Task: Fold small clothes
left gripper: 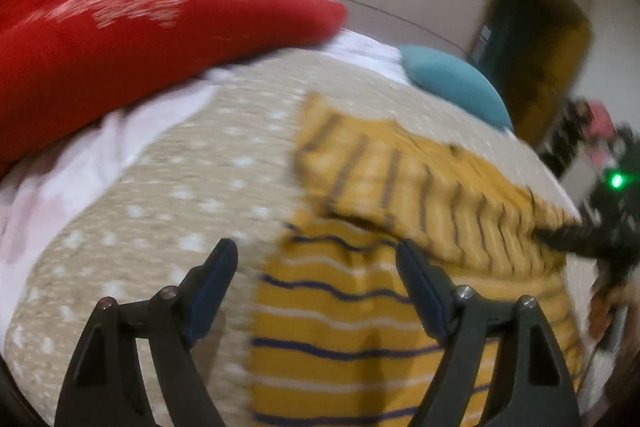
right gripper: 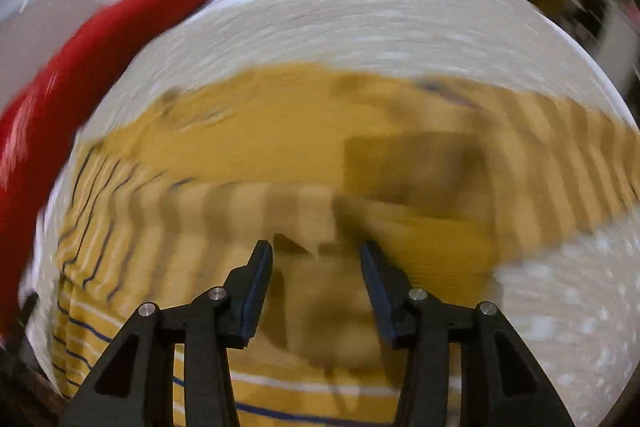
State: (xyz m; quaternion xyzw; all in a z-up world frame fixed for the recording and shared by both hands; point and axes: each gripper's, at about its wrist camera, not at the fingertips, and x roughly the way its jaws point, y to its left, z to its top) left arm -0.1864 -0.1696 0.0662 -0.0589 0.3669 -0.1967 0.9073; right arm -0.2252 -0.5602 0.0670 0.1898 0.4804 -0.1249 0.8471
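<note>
Yellow striped garment lies on bed, one flap folded over. Soft, light, floppy; best pinched at hem or corner. Left gripper spread, empty; right gripper spread above cloth.

My left gripper hovers with jaws wide apart, gripping nothing. My right gripper likewise gapes, nothing between its fingers.

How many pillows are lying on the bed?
2. The red pillow lies at the bed's far left; the teal pillow lies farther back toward the right corner. More could sit outside both views.
</note>
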